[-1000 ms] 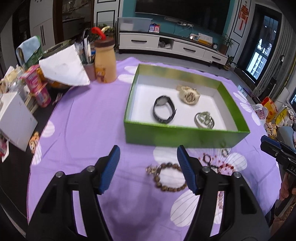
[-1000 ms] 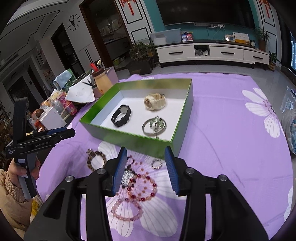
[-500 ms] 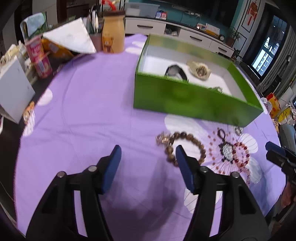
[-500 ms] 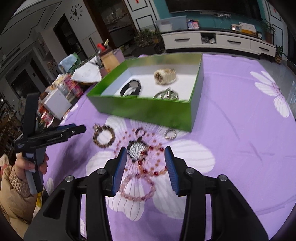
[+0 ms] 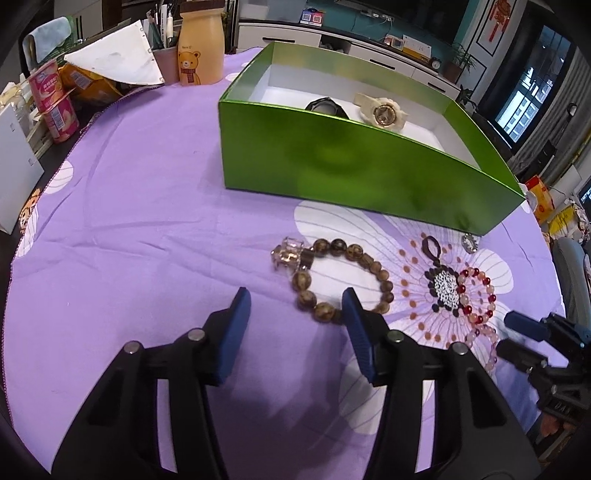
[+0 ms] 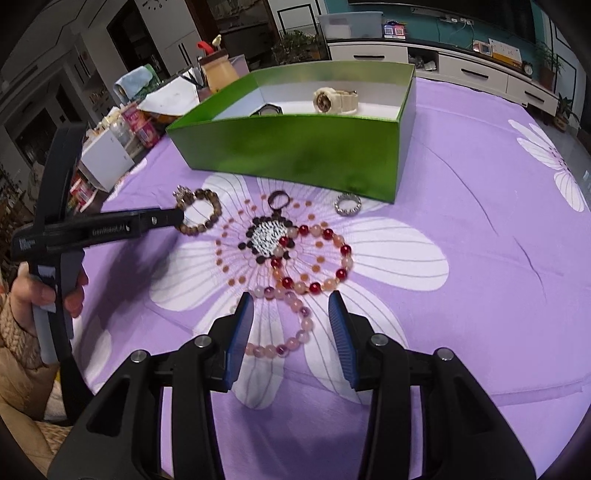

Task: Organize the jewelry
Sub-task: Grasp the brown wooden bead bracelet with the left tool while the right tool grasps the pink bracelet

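Left wrist view: left gripper (image 5: 295, 299) closing on nothing beside the brown bead bracelet (image 5: 341, 280); right gripper (image 6: 291, 306) apart over the pink bracelet (image 6: 291, 325). Beads look light, floppy, slippery; pinch across one strand.

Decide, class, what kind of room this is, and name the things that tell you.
Most likely a home living room: a long white TV cabinet with drawers stands under a big dark screen on a teal wall, and the table wears a purple flowered cloth cluttered with snack cans.

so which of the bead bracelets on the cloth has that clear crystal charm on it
The brown wooden-bead bracelet, leftmost of the pieces on the cloth. The red-and-peach bracelet and the pale pink bracelet are plain beads with no charm.
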The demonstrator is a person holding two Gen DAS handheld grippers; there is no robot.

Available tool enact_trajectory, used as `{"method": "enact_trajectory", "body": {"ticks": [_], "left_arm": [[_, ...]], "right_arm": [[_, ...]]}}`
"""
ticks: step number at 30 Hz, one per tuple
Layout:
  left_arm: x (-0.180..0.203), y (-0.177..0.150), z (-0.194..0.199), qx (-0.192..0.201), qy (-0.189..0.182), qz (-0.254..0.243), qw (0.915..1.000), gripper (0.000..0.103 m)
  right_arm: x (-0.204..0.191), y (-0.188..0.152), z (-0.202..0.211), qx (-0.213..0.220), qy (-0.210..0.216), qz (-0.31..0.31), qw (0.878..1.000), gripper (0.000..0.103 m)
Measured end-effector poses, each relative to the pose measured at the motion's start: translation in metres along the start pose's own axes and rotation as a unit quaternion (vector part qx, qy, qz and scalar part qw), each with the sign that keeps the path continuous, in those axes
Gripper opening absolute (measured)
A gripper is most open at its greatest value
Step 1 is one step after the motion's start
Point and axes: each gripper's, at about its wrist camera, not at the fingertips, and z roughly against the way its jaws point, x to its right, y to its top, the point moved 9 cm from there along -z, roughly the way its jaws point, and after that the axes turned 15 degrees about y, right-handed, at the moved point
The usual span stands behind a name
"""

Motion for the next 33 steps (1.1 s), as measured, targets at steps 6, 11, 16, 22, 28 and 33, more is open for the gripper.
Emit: {"method": "enact_trajectory", "body": {"ticks": [6,11,16,22,28,33], "left_arm": [[0.010,0.004,-0.001,0.013,0.018,-0.016,0.9996,0.043],[0.010,0.006,-0.003,0.022,0.030,-0.024,0.9991,0.024],[0.011,0.006,-0.003,0.030,0.035,-0.034,0.9984,0.012],[0.010,0.005,-0.001,0.026,0.018,-0.022,0.9993,0.011],[0.009,0.004,0.013,0.037,0.000,-0.014,0.9992,0.010],[0.010,0.009,0.035,0.059,-0.013,-0.012,0.9981,0.011]], "right_arm": [[-0.001,-0.005,-0.010,-0.007,-0.033,0.029,0.999,0.029],[-0.001,-0.004,-0.013,-0.007,-0.053,0.052,0.997,0.015],[0.001,-0.003,-0.012,0.001,-0.055,0.050,0.997,0.011],[-0.004,-0.003,-0.012,0.002,-0.044,0.047,0.998,0.007],[-0.016,0.003,-0.002,0.019,-0.031,0.055,0.998,0.007],[-0.029,0.012,0.012,0.040,-0.023,0.069,0.997,0.007]]}}
